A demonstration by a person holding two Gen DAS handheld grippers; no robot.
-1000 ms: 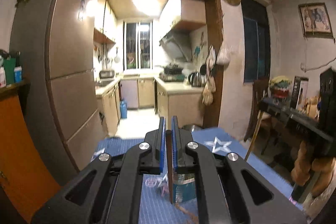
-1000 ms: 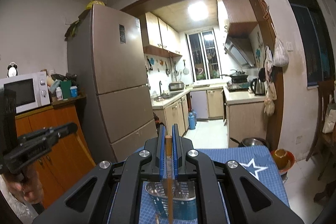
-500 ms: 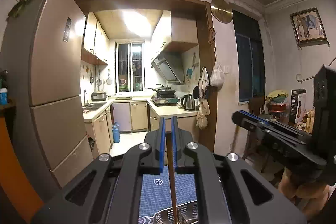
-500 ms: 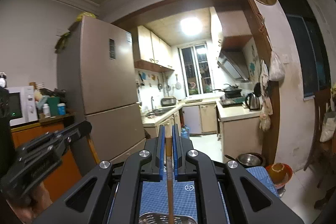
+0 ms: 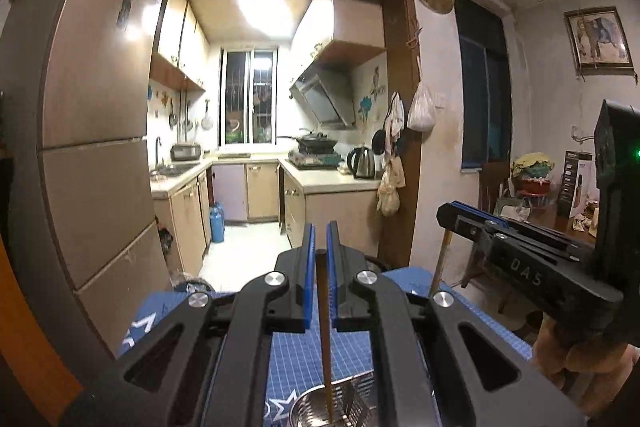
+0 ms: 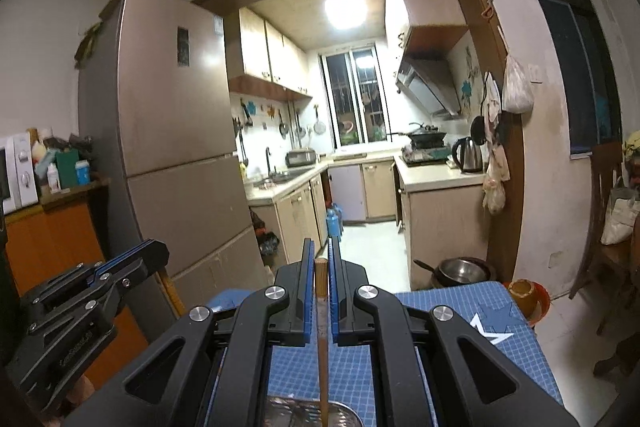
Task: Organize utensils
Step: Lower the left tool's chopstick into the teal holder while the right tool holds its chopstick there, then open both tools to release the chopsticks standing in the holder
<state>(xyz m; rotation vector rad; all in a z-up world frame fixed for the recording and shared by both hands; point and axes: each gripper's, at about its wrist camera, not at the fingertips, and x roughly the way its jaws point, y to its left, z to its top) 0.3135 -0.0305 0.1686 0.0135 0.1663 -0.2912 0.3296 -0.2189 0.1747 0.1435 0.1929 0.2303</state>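
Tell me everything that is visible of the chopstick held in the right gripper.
The chopstick is a thin, straight stick that looks like light brown wood, with a blunt, squared top end. It stands nearly upright, clamped between the blue pads of the right gripper, and its top sits just below the fingertips. Its lower part hangs down over the metal basket on the blue mat. Its bottom tip is cut off by the picture edge, so whether it touches the basket cannot be told.

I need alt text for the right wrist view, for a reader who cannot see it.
The right claw is shut on an upright wooden chopstick whose lower end hangs above a metal basket on a blue mat. Behind are a fridge and a lit kitchen.
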